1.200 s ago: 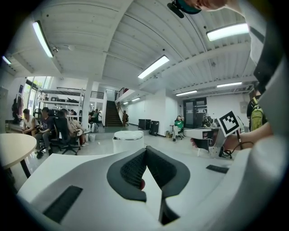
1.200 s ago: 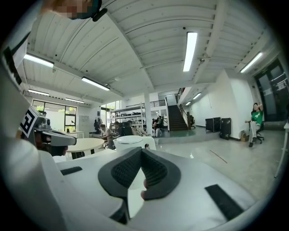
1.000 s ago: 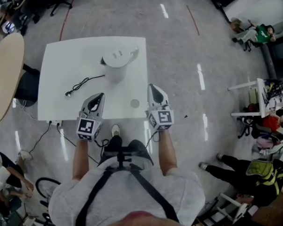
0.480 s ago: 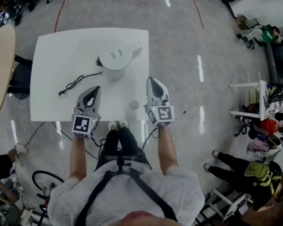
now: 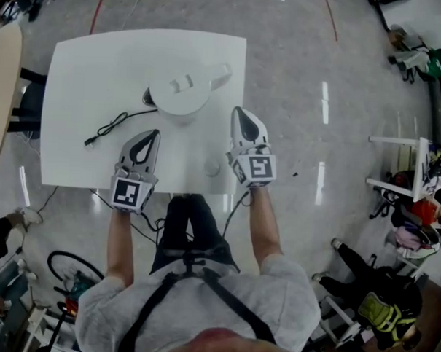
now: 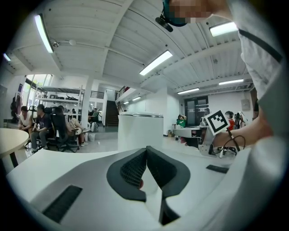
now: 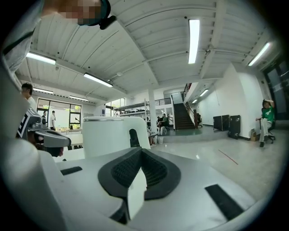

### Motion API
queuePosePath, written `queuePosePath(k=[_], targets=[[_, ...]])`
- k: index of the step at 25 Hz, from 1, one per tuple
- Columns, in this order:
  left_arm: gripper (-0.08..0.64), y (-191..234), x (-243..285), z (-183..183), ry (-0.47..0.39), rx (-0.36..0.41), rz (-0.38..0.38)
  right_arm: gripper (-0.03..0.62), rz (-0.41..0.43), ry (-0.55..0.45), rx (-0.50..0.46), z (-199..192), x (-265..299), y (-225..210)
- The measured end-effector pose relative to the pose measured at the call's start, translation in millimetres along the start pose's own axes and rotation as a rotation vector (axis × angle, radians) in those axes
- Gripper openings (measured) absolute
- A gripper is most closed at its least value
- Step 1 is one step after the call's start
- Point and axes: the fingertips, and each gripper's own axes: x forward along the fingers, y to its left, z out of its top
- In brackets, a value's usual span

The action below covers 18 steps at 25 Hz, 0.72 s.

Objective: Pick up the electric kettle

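On white bench point(image 5: 87, 64) toward 12 o'clock, white electric kettle point(image 5: 181, 97), round lid, handle toward 2 o'clock, black cord point(image 5: 109, 127) trailing to 8 o'clock, left tongs point(image 5: 151, 134) and right tongs point(image 5: 238, 114) both closed, empty, glossy grey floor point(image 5: 297, 80)

Open workshop hall with a glossy grey floor point(image 5: 298, 58) and a white ribbed ceiling point(image 7: 149, 45)

A white table point(image 5: 87, 64) stands in the middle, and a round wooden table point(image 5: 2, 89) lies just off its left edge. Thin red lines point(image 5: 331, 16) cross the floor on the far side. A cluttered white desk point(image 5: 407, 165) stands to the right, and a bicycle wheel point(image 5: 74, 271) shows near left. Long strip lights point(image 7: 194, 40) run along the ceiling. A dark staircase point(image 7: 183, 118) rises at the far wall. Bright windows point(image 6: 34, 88) light the left side, beside metal shelving point(image 6: 58, 97).
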Motion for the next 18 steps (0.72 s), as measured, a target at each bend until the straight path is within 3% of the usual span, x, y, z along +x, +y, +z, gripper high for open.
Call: queuePosePath(k=[2,6,10,14,18], targets=[[0.088,-2,5,-4,0.013,0.045,-0.021,0.012,-0.003,-0.007,0.004,1,9,-4],[0.167,-4,12,-16,0.063,0.125,-0.046,0.014,0.005,-0.028,-0.004,2,23,-5],[0.230,-6,16,-16,0.045,0.097,-0.062,0.168,0.021,-0.032,-0.019,0,35,-3],[0.375,-11,26,-23,0.054,0.085,-0.093,0.226,0.016,-0.013,-0.035,-6,49,-6],[0.419,-11,32,-23,0.047,0.043,-0.096,0.250,0.007,-0.010,-0.022,-6,63,-10]])
